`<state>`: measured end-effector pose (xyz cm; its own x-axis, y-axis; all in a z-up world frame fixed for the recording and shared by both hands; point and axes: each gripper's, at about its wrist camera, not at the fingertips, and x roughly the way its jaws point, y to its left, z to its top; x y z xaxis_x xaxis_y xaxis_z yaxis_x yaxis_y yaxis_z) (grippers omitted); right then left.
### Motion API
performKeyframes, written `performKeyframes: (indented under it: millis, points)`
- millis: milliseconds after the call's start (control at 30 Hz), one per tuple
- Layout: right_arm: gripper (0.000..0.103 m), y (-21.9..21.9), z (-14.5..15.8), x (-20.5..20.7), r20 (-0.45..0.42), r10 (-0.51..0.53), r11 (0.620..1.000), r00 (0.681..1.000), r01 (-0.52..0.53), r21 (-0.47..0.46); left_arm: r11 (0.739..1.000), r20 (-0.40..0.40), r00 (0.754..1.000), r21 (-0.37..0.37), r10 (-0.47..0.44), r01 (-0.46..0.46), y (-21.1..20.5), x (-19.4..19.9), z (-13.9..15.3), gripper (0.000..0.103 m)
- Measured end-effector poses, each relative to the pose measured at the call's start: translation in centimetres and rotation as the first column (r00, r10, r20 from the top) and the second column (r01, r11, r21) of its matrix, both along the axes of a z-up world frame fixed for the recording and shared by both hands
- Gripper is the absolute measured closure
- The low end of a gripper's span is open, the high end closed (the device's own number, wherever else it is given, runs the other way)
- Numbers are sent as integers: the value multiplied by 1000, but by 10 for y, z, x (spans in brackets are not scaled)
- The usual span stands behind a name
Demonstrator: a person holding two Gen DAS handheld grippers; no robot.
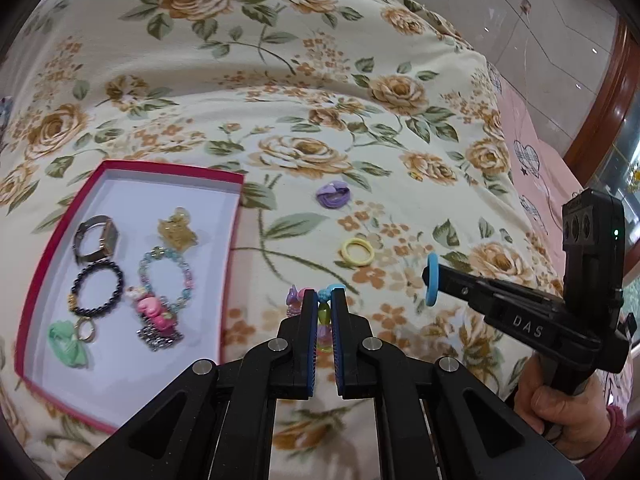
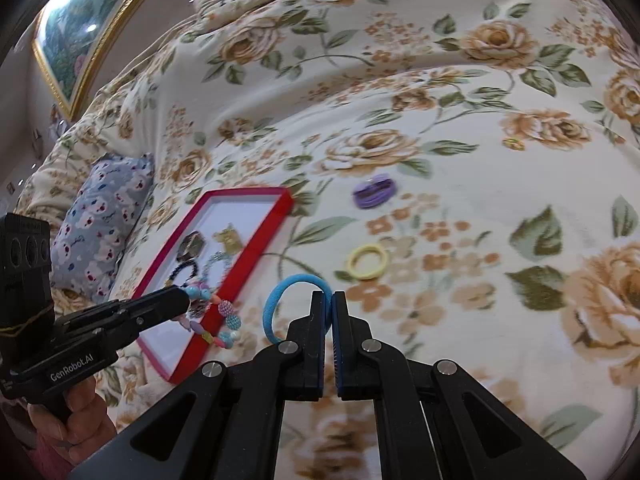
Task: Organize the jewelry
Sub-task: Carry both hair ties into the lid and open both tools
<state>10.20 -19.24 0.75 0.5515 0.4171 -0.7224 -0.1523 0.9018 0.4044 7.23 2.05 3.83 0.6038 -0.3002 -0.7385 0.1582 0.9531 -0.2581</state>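
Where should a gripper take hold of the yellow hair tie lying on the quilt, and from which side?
Probably from above, one finger inside the loop and one outside, closing across the band. The yellow hair tie lies flat on the floral quilt as an open ring, clear of the purple hair tie, so any stretch of band would do.

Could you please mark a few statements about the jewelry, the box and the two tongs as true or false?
1. The right tongs are shut on a blue hair tie. True.
2. The left tongs are empty. False: they grip a colourful beaded bracelet.
3. The yellow hair tie lies inside the red box. False: it lies on the floral bedspread, outside the box.
4. A wristwatch lies in the red box. True.
5. The purple hair tie lies on the bedspread, farther from the tongs than the yellow one. True.
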Motion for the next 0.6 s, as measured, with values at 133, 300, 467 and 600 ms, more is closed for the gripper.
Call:
performKeyframes:
  millis: [133, 300, 467, 600]
  points:
    - [101, 17, 3, -2, 5, 39, 999, 999, -39, 3, 1000, 8, 1000, -3, 27, -27, 13, -10, 5, 98]
    - [101, 37, 7, -3, 14, 80, 997, 997, -80, 2, 998, 15, 998, -7, 65, -65, 30, -23, 10, 98]
    - [101, 56, 9, -3, 18, 120, 993, 993, -120, 3, 994, 18, 994, -11, 108, -107, 48, -35, 13, 98]
    - [101, 72, 9, -3, 19, 153, 988, 988, -153, 2, 990, 21, 990, -11, 139, -138, 62, -43, 15, 98]
